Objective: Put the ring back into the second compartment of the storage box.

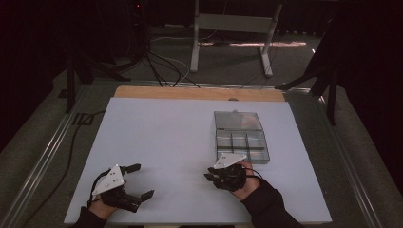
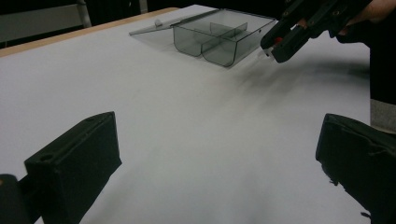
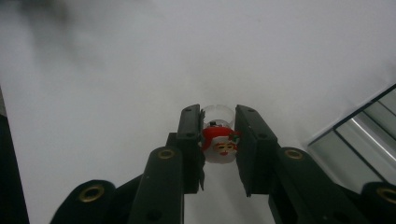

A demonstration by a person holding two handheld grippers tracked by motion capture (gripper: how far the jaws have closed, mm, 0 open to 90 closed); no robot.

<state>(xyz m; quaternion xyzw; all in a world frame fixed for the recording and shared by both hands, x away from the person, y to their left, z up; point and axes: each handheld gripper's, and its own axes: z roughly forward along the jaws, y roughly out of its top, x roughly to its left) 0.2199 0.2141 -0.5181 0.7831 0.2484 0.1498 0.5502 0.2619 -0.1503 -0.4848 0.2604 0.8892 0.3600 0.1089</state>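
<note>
When I look down from the high view, my left gripper (image 1: 135, 183) rests on the white worktop (image 1: 166, 142) with its jaws spread and empty, while my right gripper (image 1: 212, 176) sits just beside the near edge of the clear compartment box (image 1: 242, 142), whose lid lies open behind it. From the left gripper view I see the same wide jaws over bare worktop, the box far ahead. Through the right gripper view the jaws pinch a small Santa ring (image 3: 219, 142), so I judge the carrying step is in hand, and next I must lift it over one compartment and release.
</note>
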